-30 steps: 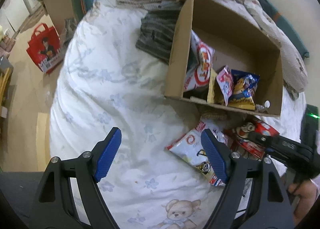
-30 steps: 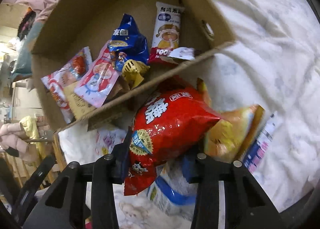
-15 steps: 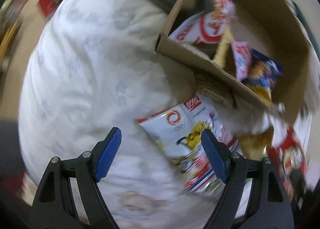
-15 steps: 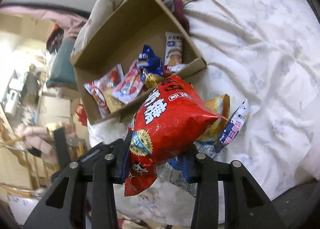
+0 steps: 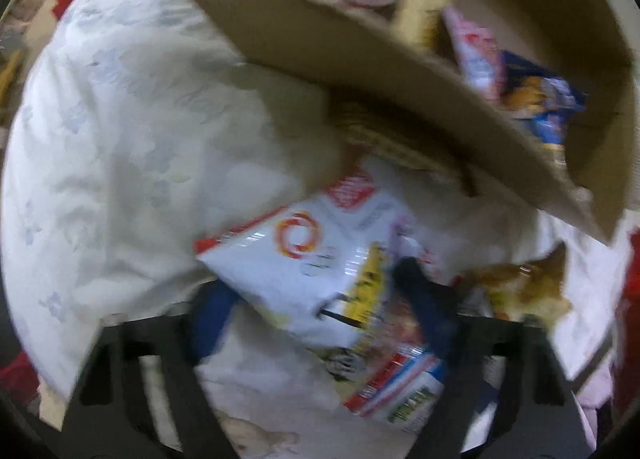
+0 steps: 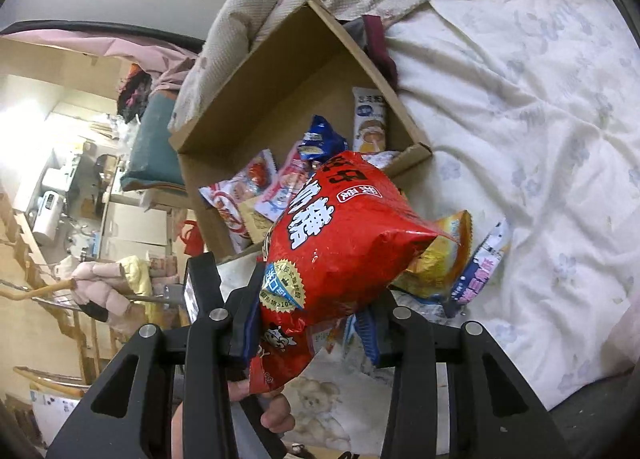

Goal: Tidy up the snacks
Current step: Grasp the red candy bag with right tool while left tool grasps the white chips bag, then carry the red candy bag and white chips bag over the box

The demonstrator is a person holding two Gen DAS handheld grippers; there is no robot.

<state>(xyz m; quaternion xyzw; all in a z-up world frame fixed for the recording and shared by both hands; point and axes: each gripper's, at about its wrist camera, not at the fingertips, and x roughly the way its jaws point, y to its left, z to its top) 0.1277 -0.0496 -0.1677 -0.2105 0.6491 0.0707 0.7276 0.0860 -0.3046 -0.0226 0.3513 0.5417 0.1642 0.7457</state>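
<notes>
Red snack bag (image 6: pixel 340 243) is clamped at its lower end in my right gripper (image 6: pixel 308 335), jaws narrowed on the crinkled foil, bag sticking up and forward, lifted clear of the bedsheet (image 6: pixel 520 119). Behind it sits the cardboard box (image 6: pixel 280 71) on the bed, open top, already holding a blue packet (image 6: pixel 322 137), a tall white-and-brown packet (image 6: pixel 370 123) against the near-right corner, and red-white pouches (image 6: pixel 240 195) at the left side. Just right of the red bag, loose on the sheet: a gold-orange bag (image 6: pixel 444 259) and a purple-white stick pack (image 6: pixel 484 263), touching each other.

My left gripper (image 5: pixel 316 311) points steeply down at a white snack bag (image 5: pixel 296 271) with an orange swirl logo, lying flat on the sheet just in front of the box wall (image 5: pixel 360 63). Jaws closing, bag between the blue pads (image 5: pixel 424 303); picture is motion-blurred, so I cannot tell if the pads press on it. Fingers of a hand (image 6: pixel 276 415) show under my right gripper.
</notes>
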